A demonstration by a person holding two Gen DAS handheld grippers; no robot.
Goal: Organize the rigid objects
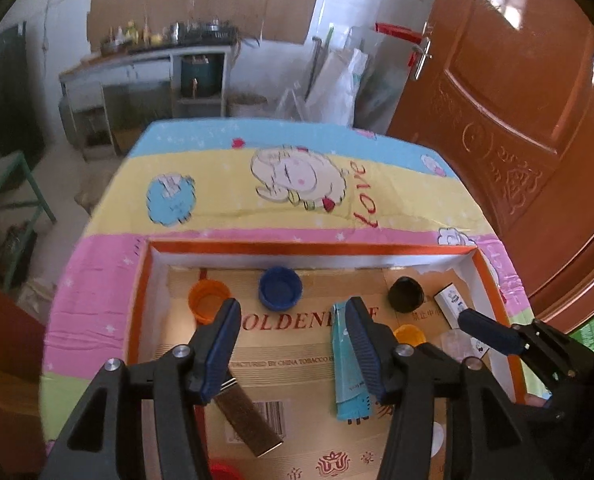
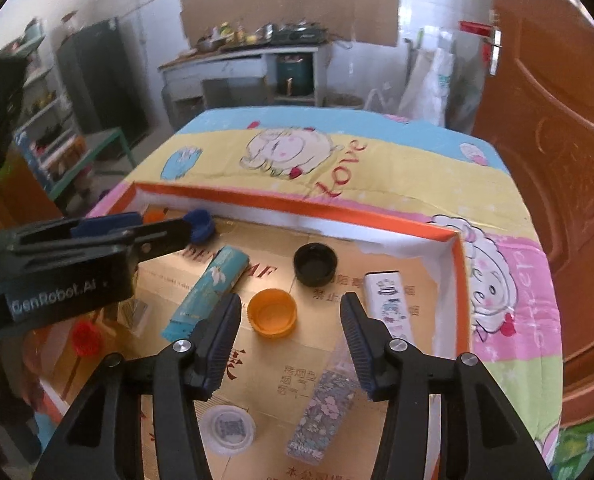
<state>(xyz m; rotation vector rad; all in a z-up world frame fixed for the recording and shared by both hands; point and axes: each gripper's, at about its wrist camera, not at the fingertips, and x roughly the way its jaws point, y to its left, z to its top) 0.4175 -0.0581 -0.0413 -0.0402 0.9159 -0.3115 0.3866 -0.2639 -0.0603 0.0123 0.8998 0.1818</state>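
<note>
Over a shallow orange-rimmed box (image 2: pixel 455 240) on a cartoon cloth (image 1: pixel 297 184) reading "love", both grippers hover with jaws parted, gripping nothing. Between the left gripper's (image 1: pixel 293 312) fingers shows gold lining printed "GOLDEN"; a teal lighter (image 1: pixel 349 368) lies under its right finger, a brown lighter (image 1: pixel 249 416) by its left. Just beyond the right gripper (image 2: pixel 291 308) sits an orange cap (image 2: pixel 272 313), with a black cap (image 2: pixel 315 263) farther off, a white lighter (image 2: pixel 389 304) to the right and a floral lighter (image 2: pixel 325 408) nearer. "enRobot.AI" marks the left gripper.
</note>
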